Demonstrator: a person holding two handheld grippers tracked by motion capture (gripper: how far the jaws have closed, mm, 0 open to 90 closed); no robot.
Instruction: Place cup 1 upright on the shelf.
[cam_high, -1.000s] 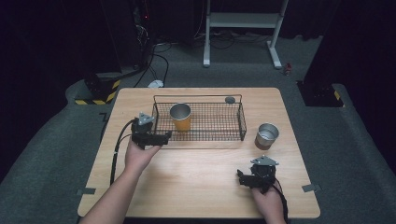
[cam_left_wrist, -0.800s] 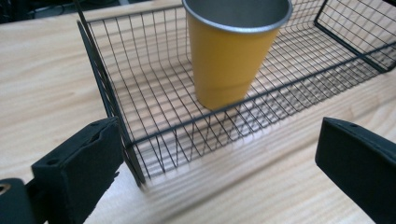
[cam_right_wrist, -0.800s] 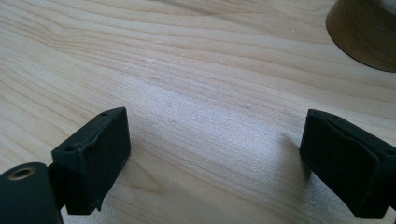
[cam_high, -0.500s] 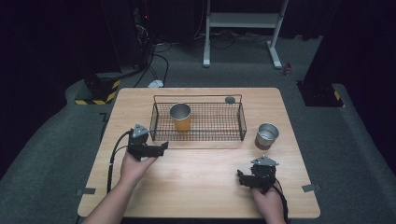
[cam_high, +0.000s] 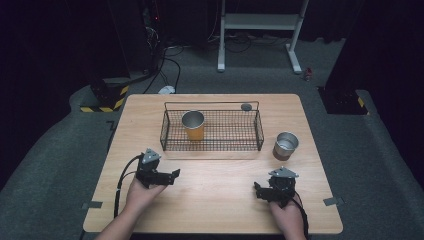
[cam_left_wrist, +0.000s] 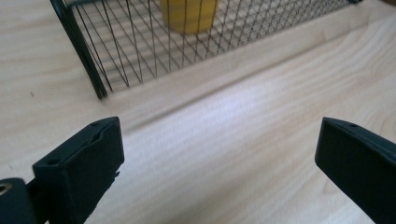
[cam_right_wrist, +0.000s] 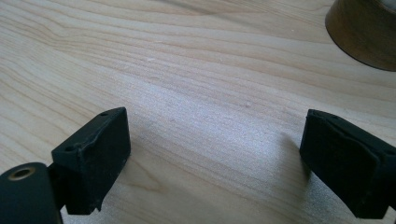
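Left gripper (cam_high: 172, 175) sits low over the bare near-left part of the wooden surface (cam_high: 215, 200), just in front of the wire basket's near-left corner; its fingers (cam_left_wrist: 79, 172) stand wide apart with nothing between them. In the left gripper view the basket corner and the foot of the orange cup show just ahead. Wire basket (cam_high: 211, 145) lies mid-surface toward the far side. 1 orange cup (cam_high: 193, 125) stands upright inside it, in the left half. Small dark round object (cam_high: 246, 106) rests by the far rim of the basket; cannot tell what it is. 1 metal cup (cam_high: 285, 145) stands upright on the surface just right of the basket, outside it. Right gripper (cam_high: 259, 190) rests near the front edge, fingers (cam_right_wrist: 91, 158) equally spread and empty, metal cup ahead of it. Judgement: 1 of 2 cups is binned; the metal cup remains to be grasped and placed in the basket, likely by the right gripper.
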